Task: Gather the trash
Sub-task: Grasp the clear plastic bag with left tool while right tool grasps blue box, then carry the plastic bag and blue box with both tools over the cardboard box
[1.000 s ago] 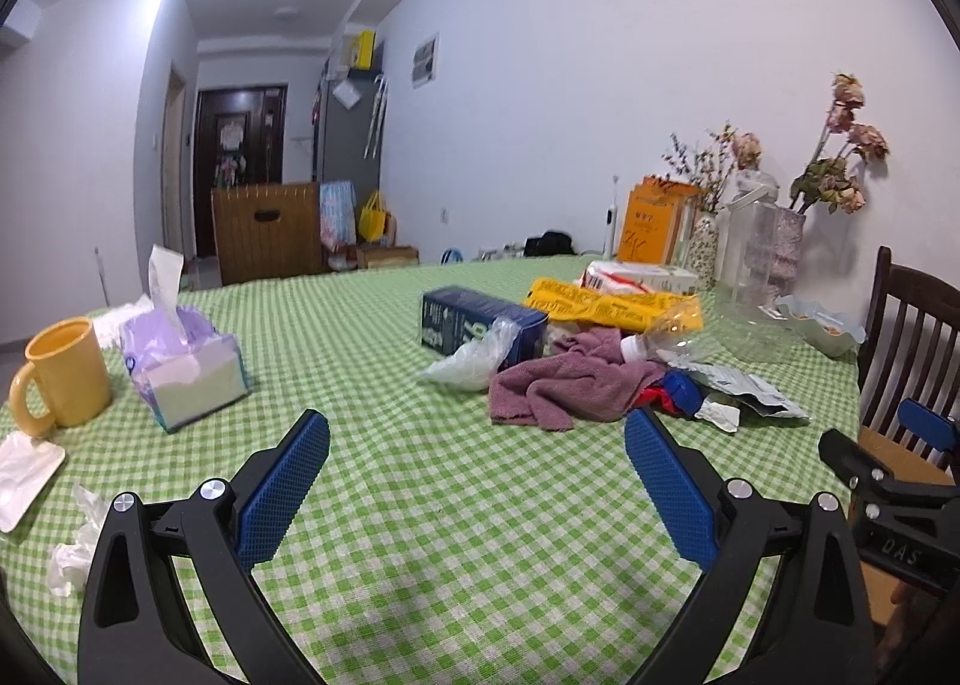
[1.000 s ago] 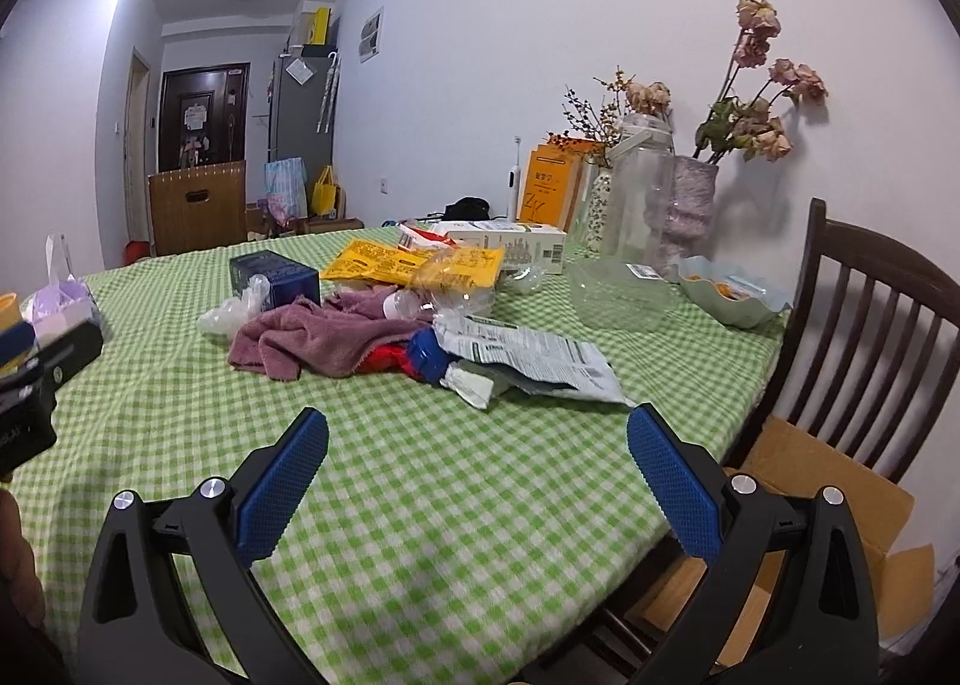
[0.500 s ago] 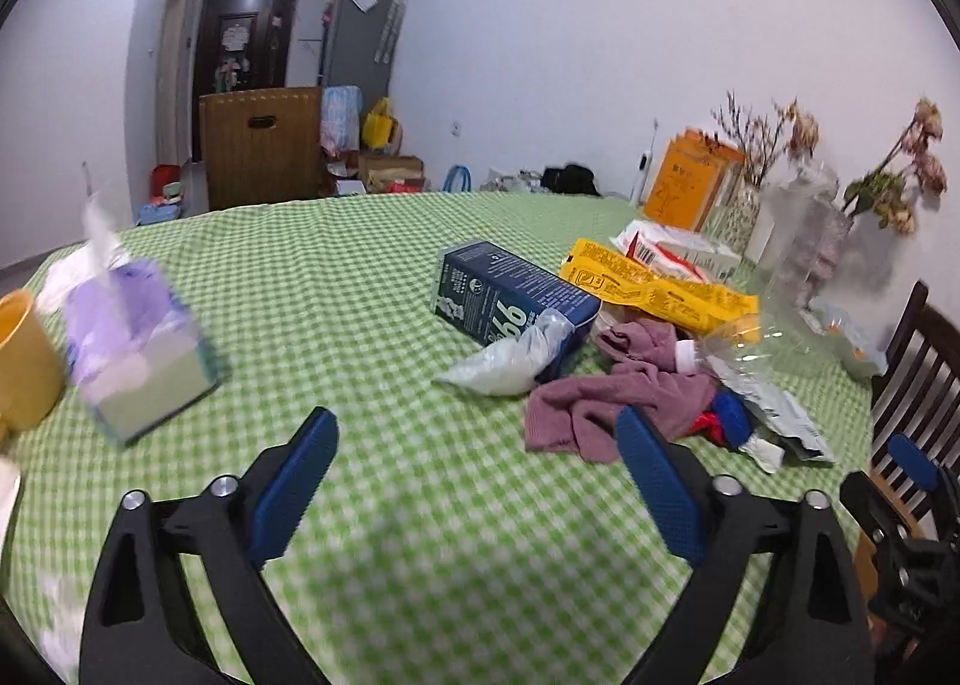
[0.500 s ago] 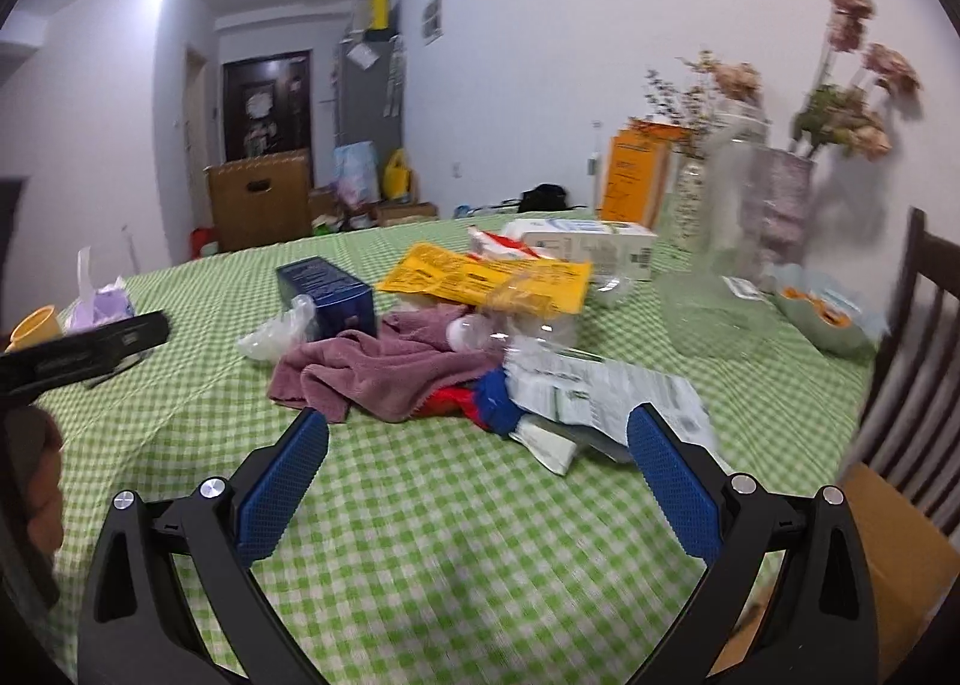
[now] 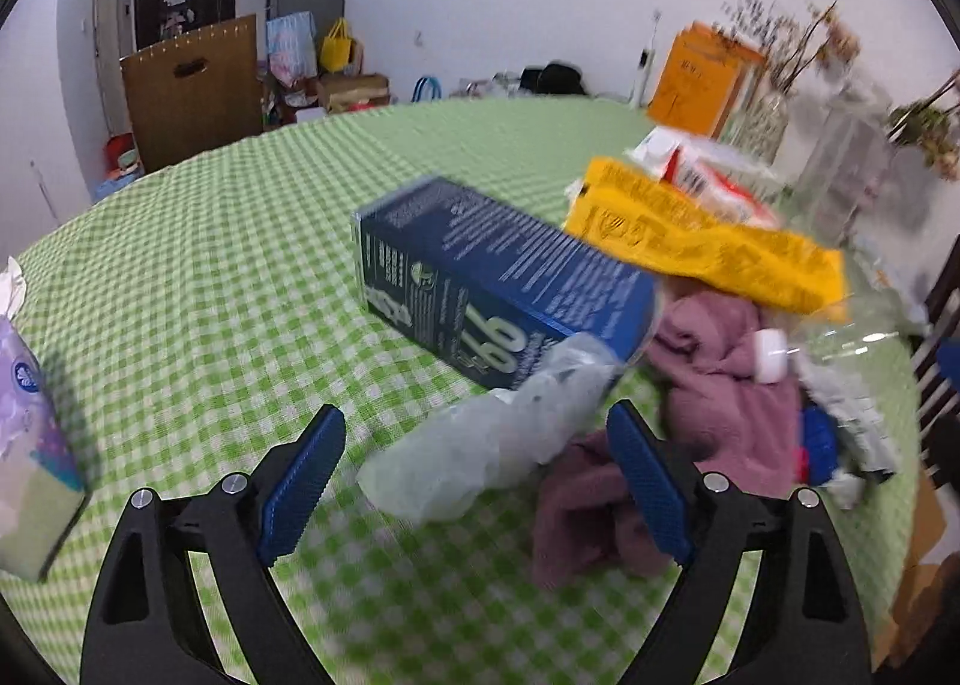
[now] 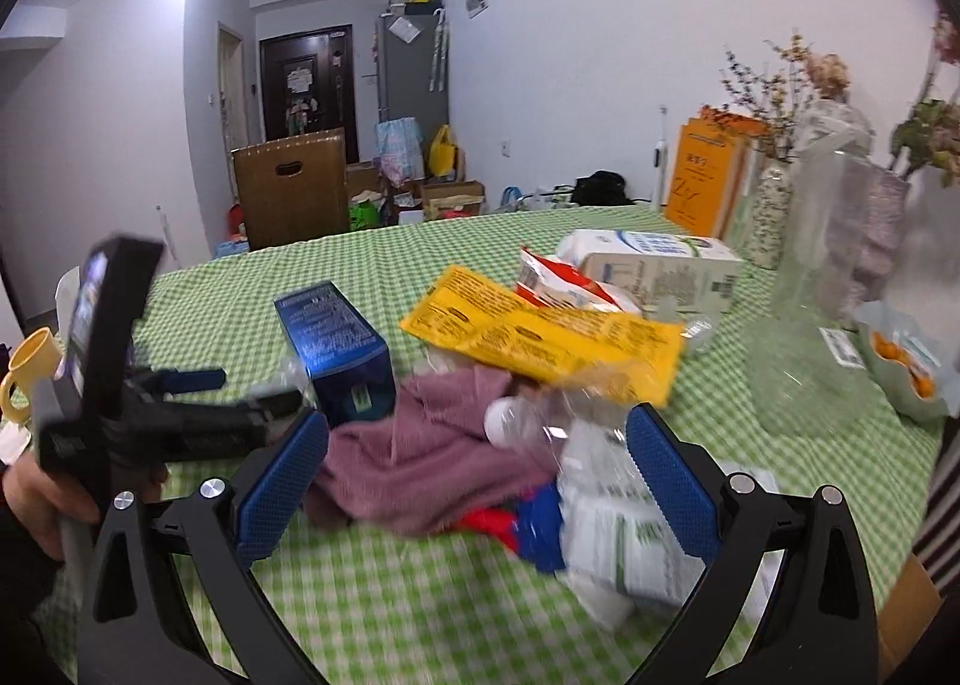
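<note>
Both views are motion-blurred; print on the packaging is unreadable. The crumpled clear plastic bag (image 5: 486, 445) lies on the green-and-white checked bench (image 5: 210, 289), its far end touching the dark blue carton (image 5: 498, 277), which lies on its side. The left gripper (image 5: 474, 475) has its blue fingers (image 5: 300, 475) spread, having just been narrowing; the bag's near end lies between them, not pinched. The mauve cloth (image 6: 432, 439) is partly hidden beneath a yellow wrapper (image 6: 540, 337) and a clear bottle with a white cap (image 6: 501, 421). A white printed wrapper (image 6: 618, 529) lies to its right, partly behind the right gripper (image 6: 480, 481), whose fingers stand released and grip nothing. A purple tissue box (image 5: 30, 445) is cut off at the left edge. At the bench's far right stand vases of dried flowers (image 6: 840, 157); beyond the bench are a dark door (image 6: 306, 85) and a brown cardboard box (image 6: 288, 187).
</note>
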Tool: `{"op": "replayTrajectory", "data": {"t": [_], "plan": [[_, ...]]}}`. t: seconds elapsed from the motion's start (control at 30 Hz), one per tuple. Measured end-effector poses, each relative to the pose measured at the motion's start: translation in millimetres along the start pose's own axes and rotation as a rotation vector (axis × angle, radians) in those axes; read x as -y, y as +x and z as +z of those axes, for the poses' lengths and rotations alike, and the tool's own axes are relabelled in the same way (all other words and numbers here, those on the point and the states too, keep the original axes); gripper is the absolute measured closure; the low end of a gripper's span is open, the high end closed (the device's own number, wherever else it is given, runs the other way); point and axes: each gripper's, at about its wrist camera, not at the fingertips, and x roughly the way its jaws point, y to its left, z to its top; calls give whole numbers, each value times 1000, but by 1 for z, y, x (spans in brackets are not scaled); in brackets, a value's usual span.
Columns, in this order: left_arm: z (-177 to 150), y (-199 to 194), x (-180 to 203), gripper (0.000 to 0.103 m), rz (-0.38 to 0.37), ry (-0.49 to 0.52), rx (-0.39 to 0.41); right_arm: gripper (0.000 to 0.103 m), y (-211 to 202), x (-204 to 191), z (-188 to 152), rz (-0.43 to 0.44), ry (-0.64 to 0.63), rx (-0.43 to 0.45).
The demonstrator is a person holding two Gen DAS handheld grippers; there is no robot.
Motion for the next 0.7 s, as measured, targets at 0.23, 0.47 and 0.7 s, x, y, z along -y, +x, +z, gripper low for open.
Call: {"op": "replayTrajectory", "data": {"t": [0.23,0.47,0.7], "plan": [[-3,2,-32,76,-67,-168,-29,7,50,-23,24,102,-58,-56],[7,-22,-58,76,-4,-215,-10,7,100,-54,32,229,-104,-138],[16,-30,-62,77,72,-182,9,14,150,-64,30,261,-105,-265]]}}
